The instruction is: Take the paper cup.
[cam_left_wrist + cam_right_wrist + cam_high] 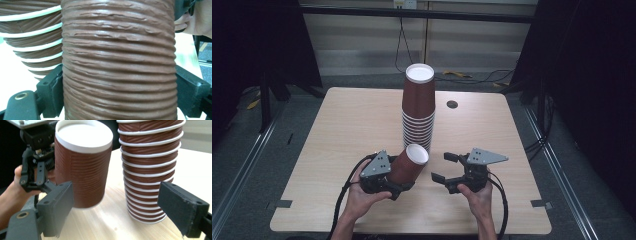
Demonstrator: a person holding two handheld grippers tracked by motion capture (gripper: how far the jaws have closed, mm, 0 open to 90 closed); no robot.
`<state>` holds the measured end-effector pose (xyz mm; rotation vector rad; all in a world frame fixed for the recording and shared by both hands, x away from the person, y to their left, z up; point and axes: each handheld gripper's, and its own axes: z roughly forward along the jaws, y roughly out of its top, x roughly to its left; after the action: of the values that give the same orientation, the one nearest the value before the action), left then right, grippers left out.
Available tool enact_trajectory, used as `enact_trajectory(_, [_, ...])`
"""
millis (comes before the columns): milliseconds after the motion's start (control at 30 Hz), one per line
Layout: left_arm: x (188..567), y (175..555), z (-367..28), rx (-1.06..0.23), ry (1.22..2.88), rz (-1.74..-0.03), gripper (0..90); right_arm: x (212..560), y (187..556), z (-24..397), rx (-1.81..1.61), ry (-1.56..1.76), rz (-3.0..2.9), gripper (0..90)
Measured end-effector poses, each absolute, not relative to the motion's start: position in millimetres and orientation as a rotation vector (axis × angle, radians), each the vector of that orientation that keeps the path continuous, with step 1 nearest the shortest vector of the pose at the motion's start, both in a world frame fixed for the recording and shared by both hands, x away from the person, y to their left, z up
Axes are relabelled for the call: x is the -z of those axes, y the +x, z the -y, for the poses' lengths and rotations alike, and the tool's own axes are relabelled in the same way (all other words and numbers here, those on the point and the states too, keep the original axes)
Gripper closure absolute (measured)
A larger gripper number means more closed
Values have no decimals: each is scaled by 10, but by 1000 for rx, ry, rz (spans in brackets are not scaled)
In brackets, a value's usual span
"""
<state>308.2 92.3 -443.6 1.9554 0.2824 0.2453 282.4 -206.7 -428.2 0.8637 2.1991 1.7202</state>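
Note:
A tall stack of brown ribbed paper cups (418, 117) stands upside down at the middle of the table; it also appears in the left gripper view (32, 37) and the right gripper view (150, 170). My left gripper (399, 177) is shut on one separate brown cup (407, 167), pads pressing its ribbed sides (117, 50). That cup tilts, its white end up and toward the stack's foot, just left of it (82, 175). My right gripper (441, 166) stands open right of the held cup, jaws wide (120, 207), nothing between them.
The wooden table (352, 125) has a small dark round hole (452, 104) at the back right. Black frames and drapes flank both sides. Cables lie on the floor behind the table (472, 77).

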Motion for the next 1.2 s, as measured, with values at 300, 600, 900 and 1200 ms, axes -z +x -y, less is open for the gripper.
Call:
enact_trajectory(300, [4453, 3113, -884, -227, 2011, -267, 134, 4281, 2824, 2055, -1650, 859, -2302, 153])
enact_trajectory(600, [4410, 3106, -774, -245, 2110, -226, 134, 4291, 2820, 2045, -1579, 836, -2374, 155])
enact_trajectory(900, [4394, 3109, -737, -244, 2167, -201, 135, 4296, 2830, 2028, -1519, 797, -2455, 154])
enact_trajectory(1200, [4354, 3112, -673, -242, 2212, -155, 135, 4291, 2848, 2009, -1432, 780, -2535, 164])
